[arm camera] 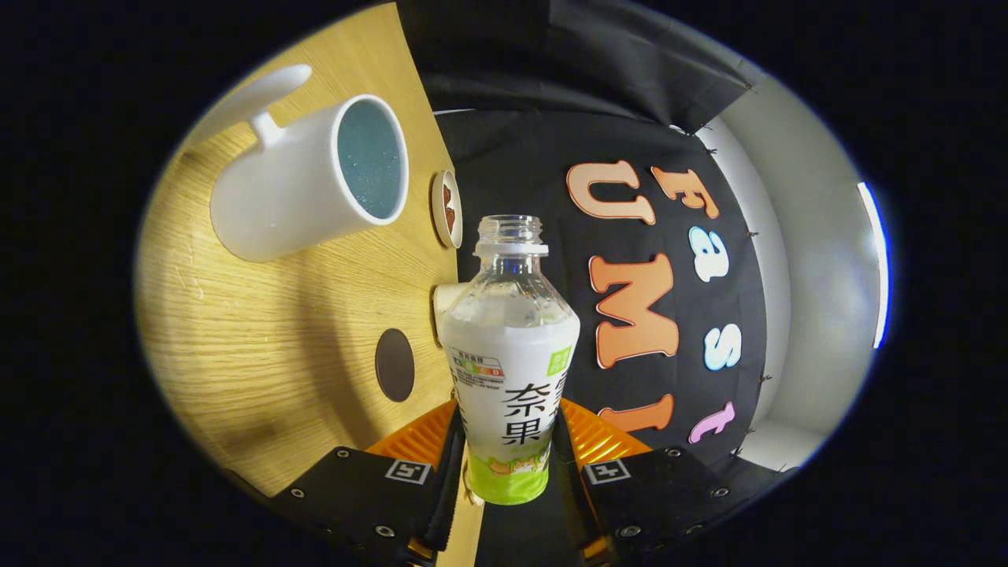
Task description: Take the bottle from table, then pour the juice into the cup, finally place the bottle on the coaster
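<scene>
In the gripper view, I see the gripper (pixel 508 441) clamped on the bottle (pixel 510 354); both fingers press on its lower body. The bottle has no cap, and the whole view is tilted sideways. Beyond its mouth, the white cup (pixel 303 185) stands on the wooden table (pixel 276 354). A dark round coaster (pixel 394 365) lies on the table, just beside the bottle.

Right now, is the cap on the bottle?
No, the bottle, held between the gripper jaws, shows a bare threaded open neck.
</scene>
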